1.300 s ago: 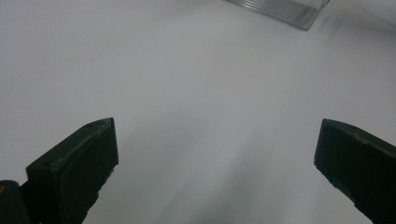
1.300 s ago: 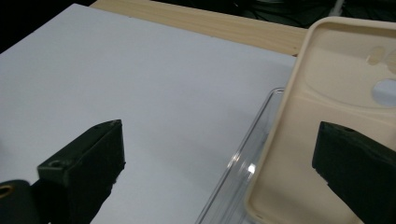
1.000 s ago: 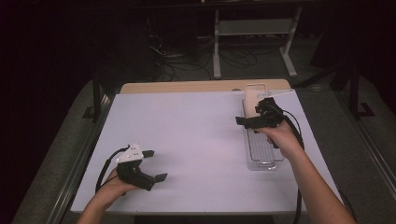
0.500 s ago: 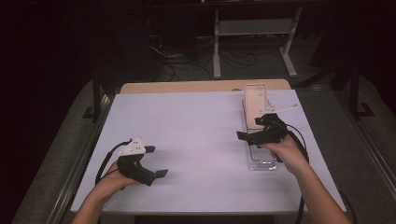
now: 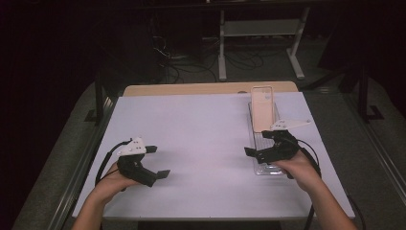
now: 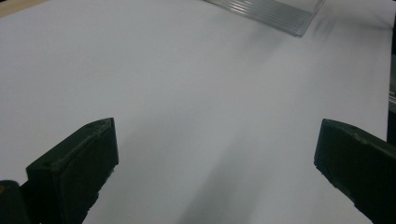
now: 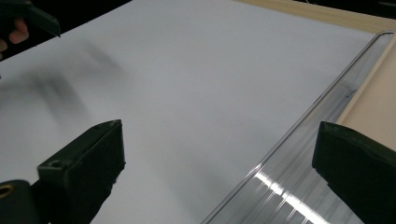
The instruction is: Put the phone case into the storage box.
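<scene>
A long clear plastic tray (image 5: 259, 146) lies on the right side of the white table (image 5: 201, 129). A beige phone case (image 5: 262, 108) rests in its far end. My right gripper (image 5: 257, 143) hovers open over the tray's near half with nothing between its jaws. In the right gripper view the right gripper (image 7: 219, 135) straddles the tray's rim (image 7: 299, 140), and the case (image 7: 373, 102) lies at the right. My left gripper (image 5: 158, 161) is open and empty at the near left. In its own view the left gripper (image 6: 217, 135) faces bare table with the tray's end (image 6: 275, 11) far off.
A wooden strip (image 5: 206, 89) borders the table's far edge. Past it, a white stand (image 5: 261, 28) and cables lie on the dark floor. The left hand and its gripper (image 7: 32, 18) appear at the top left of the right gripper view.
My right gripper has moved back toward the person along the tray, from its far part to its near half. The left gripper has barely shifted.
</scene>
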Tool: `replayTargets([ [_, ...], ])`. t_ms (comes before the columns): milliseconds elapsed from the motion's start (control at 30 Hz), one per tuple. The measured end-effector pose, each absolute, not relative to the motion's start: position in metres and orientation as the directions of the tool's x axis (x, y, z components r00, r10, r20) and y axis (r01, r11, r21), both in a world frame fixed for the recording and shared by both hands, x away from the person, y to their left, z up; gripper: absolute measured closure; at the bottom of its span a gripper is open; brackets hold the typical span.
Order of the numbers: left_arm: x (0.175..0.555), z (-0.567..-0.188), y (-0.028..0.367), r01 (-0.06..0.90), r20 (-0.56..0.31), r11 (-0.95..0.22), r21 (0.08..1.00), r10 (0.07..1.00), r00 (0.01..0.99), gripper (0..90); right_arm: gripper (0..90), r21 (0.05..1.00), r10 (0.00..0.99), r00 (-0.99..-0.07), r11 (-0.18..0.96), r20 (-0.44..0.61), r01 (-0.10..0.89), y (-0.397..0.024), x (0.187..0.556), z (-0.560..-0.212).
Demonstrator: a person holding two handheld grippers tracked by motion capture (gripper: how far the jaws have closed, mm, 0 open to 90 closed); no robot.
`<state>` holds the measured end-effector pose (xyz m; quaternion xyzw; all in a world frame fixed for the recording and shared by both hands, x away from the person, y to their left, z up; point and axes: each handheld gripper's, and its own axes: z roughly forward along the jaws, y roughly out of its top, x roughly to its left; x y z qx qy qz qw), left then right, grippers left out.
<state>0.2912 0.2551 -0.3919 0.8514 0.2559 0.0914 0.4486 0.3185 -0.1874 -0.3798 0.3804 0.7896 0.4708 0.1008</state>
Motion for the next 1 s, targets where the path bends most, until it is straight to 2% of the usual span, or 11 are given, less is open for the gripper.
replayTargets([
  [433, 0.287, -0.385, 0.253, 0.357, -0.077, -0.47, 0.808, 0.516, 0.853, 0.0, 2.1, 0.826, 0.682, -0.7, 0.259, 0.21, 0.501, -0.198, 0.299, -0.391],
  [1000, 0.286, -0.384, 0.254, 0.35, -0.076, -0.469, 0.811, 0.509, 0.858, 0.0, 2.1, 0.817, 0.664, -0.723, 0.302, 0.19, 0.491, -0.194, 0.297, -0.398],
])
